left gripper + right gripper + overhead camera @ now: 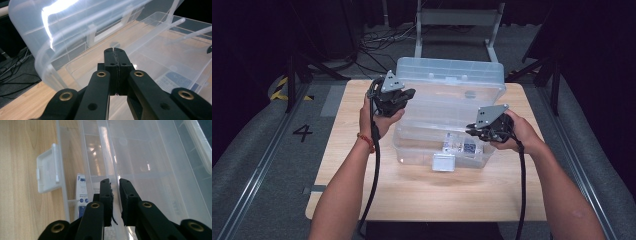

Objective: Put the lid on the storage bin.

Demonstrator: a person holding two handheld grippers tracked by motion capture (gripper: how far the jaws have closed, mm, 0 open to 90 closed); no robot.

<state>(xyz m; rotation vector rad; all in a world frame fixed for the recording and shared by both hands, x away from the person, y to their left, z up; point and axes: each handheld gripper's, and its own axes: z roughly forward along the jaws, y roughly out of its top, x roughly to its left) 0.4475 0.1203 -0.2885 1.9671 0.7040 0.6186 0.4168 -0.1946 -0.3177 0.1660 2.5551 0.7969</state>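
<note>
A clear plastic storage box [412,145] sits on the wooden table [362,195], its lid [449,75] raised at the back. In the left gripper view the lid [62,30] curves over the open box [155,50]. My left gripper [409,94] [115,50] hovers at the box's rear left corner below the lid's edge, shut with nothing between its jaws. My right gripper [471,131] [114,181] is at the box's right side, its jaws closed narrowly on the clear rim [107,150]. A blue and white packet [462,146] [81,192] lies inside.
A white latch [443,162] [48,170] hangs from the box's front wall. Bare table lies in front of and left of the box. Cables [382,40] and a metal stand [457,20] are on the floor behind; a "4" [303,132] marks the floor at left.
</note>
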